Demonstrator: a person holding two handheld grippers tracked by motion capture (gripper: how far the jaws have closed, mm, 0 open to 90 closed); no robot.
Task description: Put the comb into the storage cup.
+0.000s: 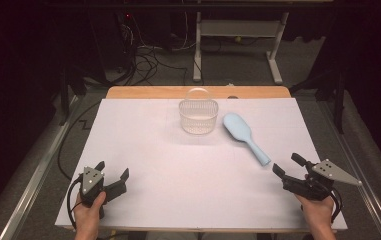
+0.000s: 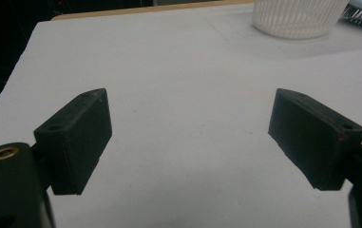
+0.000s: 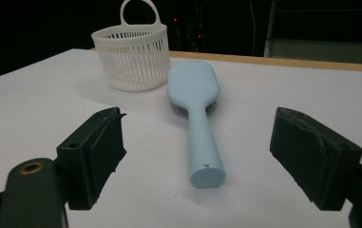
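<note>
**2 open grippers at the near edge, hairbrush and basket toward the far edge**

The left gripper (image 1: 112,170) sits near the front-left corner of the desk (image 1: 143,150), held in a hand (image 1: 89,212) that comes in over the near edge. Its 2 jaws stand wide apart with bare white surface between them, gripping nothing (the left gripper view (image 2: 190,128) shows the gap plainly).

The right gripper (image 1: 288,164) is near the front-right corner, in the other hand (image 1: 318,210). Its jaws are also spread wide and hold nothing. In the right gripper view (image 3: 195,137) the handle end of the light blue hairbrush (image 3: 195,114) lies between the 2 jaws but farther out, clear of both.

The hairbrush (image 1: 245,135) lies flat on the right half of the desk, bristles down, its head toward the far edge and its handle slanting toward the front-right corner; the handle tip is near the right gripper without touching it.

The white slatted basket (image 1: 198,116) stands upright near the middle of the far edge, just left of the brush head, with its loop handle on the far side.
</note>
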